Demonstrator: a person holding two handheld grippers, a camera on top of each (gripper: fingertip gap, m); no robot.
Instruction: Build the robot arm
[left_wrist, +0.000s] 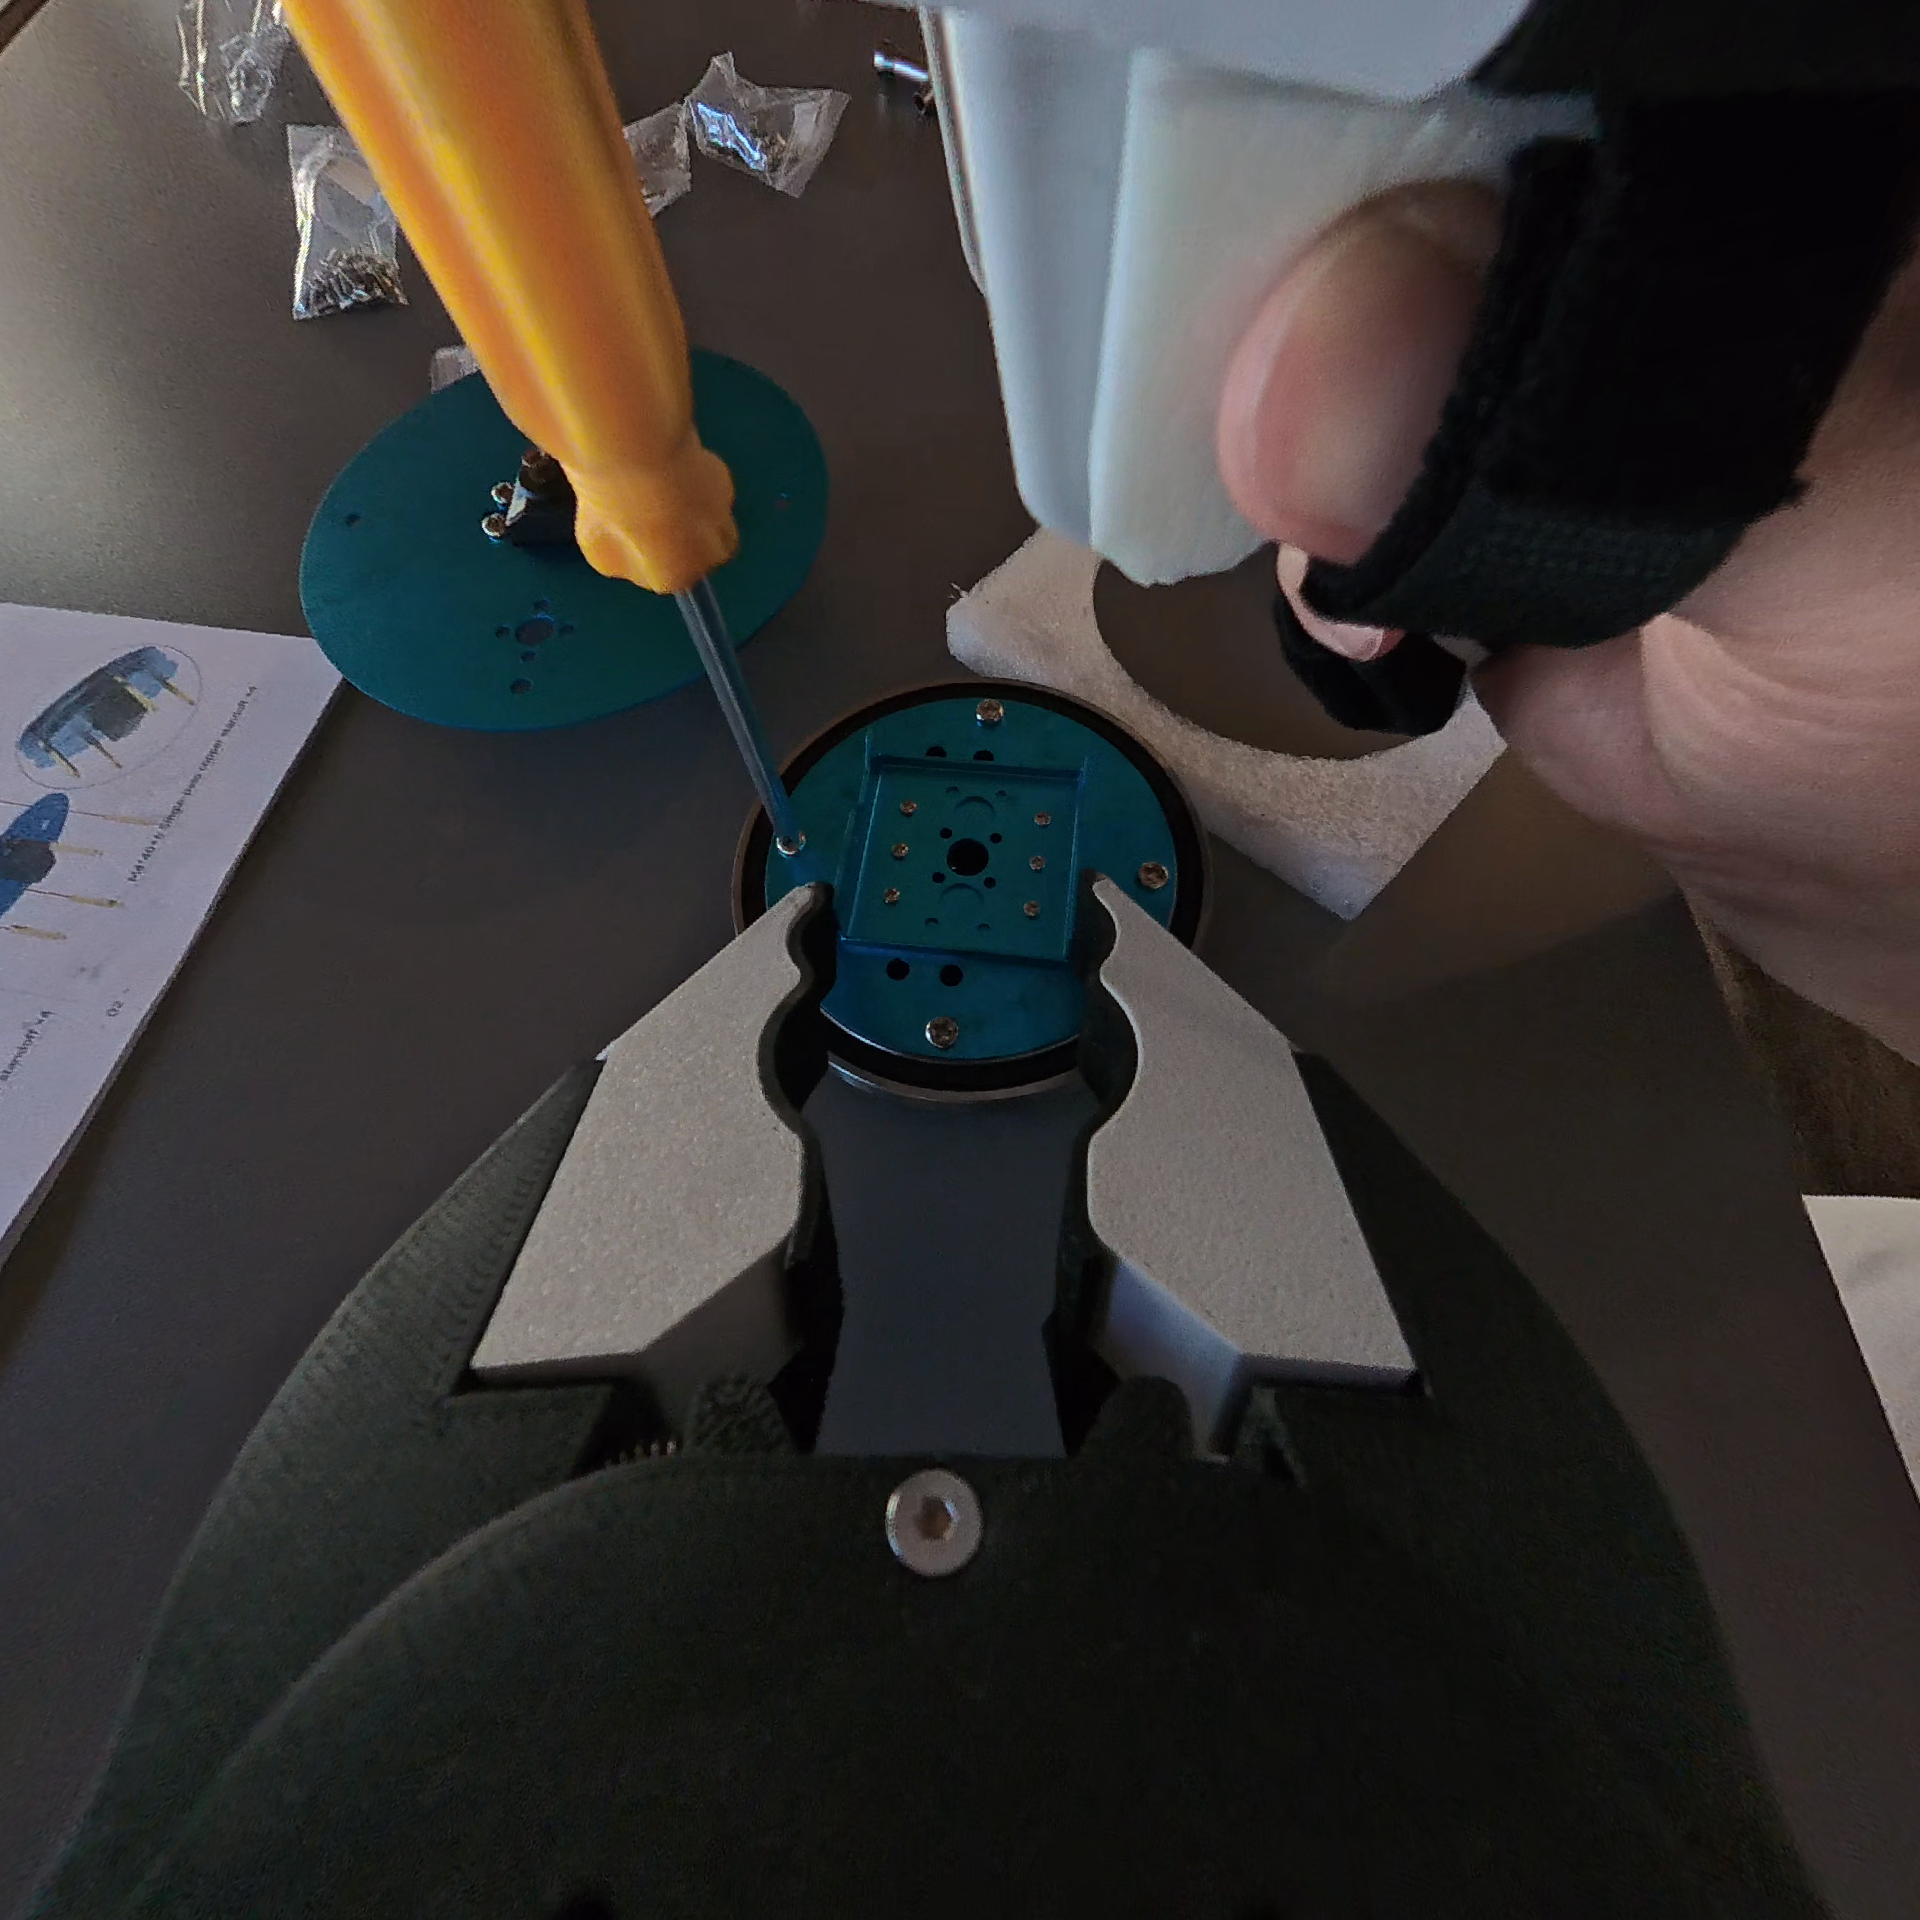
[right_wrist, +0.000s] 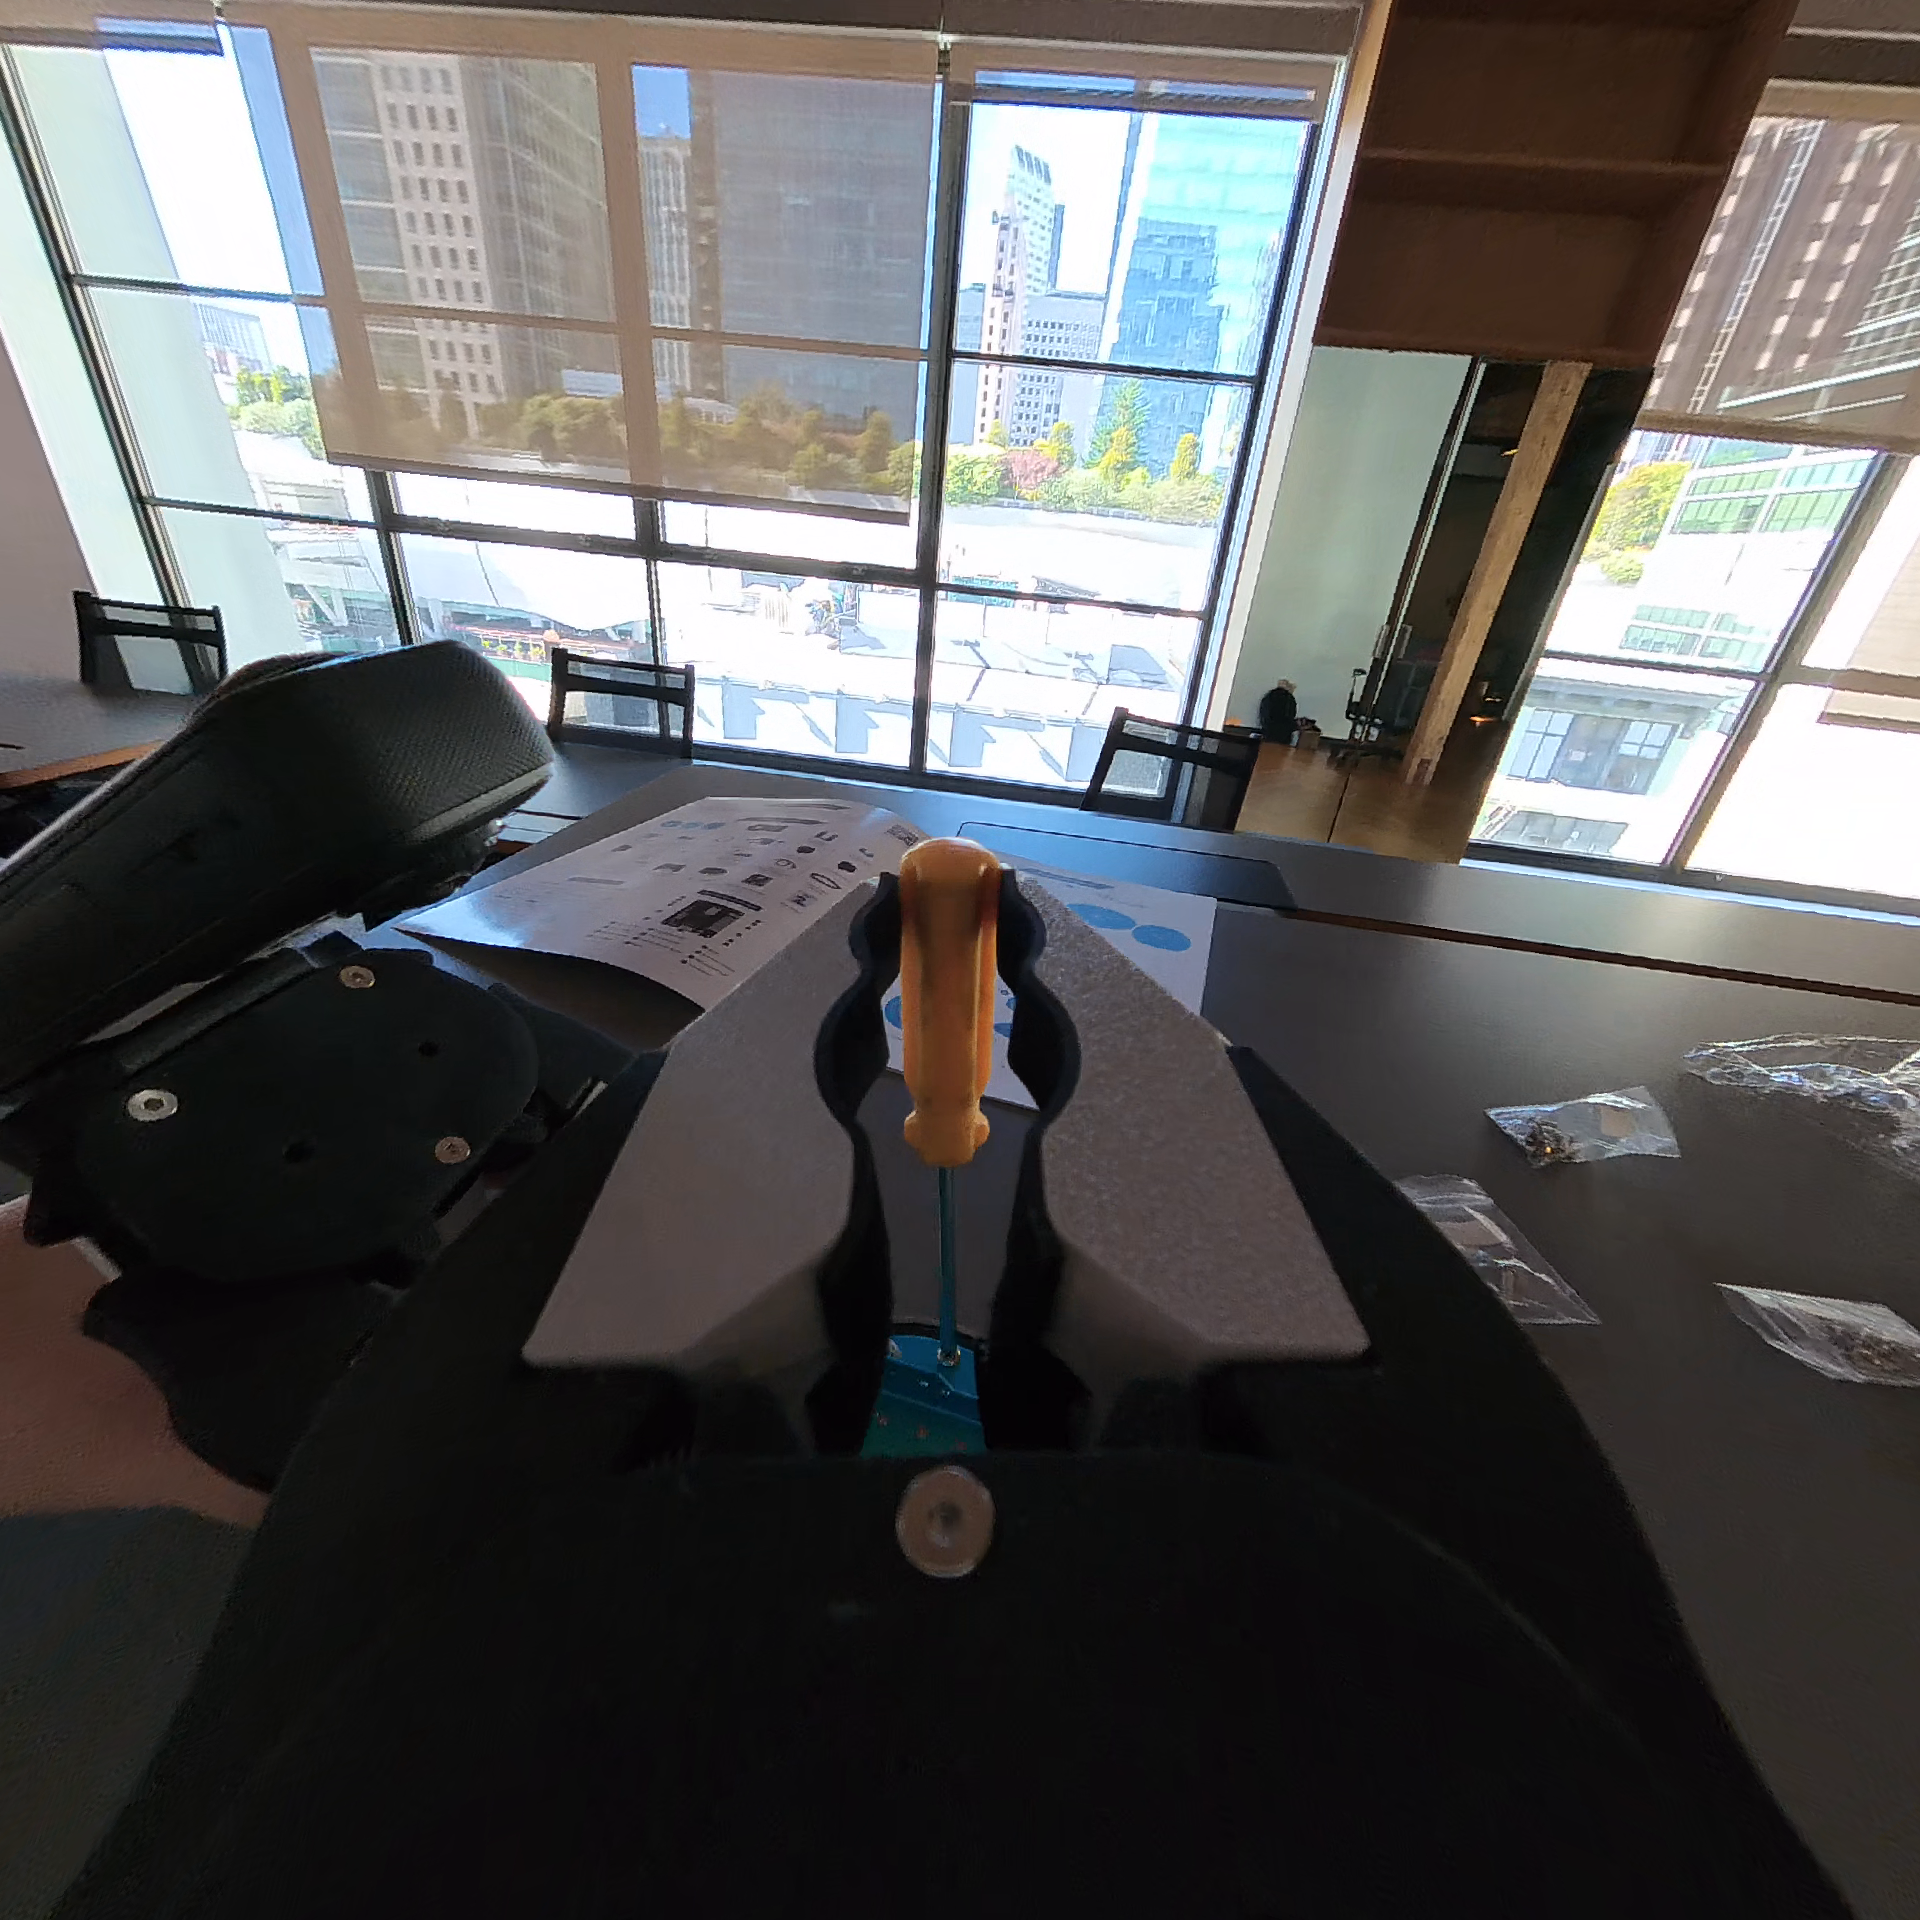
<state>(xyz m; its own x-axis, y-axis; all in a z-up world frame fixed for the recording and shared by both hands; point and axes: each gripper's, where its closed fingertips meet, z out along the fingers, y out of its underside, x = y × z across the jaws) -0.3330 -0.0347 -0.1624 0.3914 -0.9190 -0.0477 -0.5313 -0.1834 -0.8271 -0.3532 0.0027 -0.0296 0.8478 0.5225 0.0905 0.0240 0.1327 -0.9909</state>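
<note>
Holding the round blue assembly as our landmark, we see our left gripper pinching the raised blue square bracket at its centre, one fingertip pressed to each side of it. The assembly sits on the dark table, ringed by a dark rim.

Our right gripper is closed on the handle of an orange screwdriver, and its thin shaft runs down to a screw at the assembly's left edge, the tip seated on it. Three more screws show around the disc's rim.

Just behind the assembly to the left lies a second blue disc, flat on the table, with a small dark part fixed at its middle. Farther behind that are clear bags of small hardware. Left of the assembly lies a printed instruction sheet. Right of it sits a white foam block with a round cut-out, and above the foam a hand wrapped in a black strap grips the right gripper's white body.
</note>
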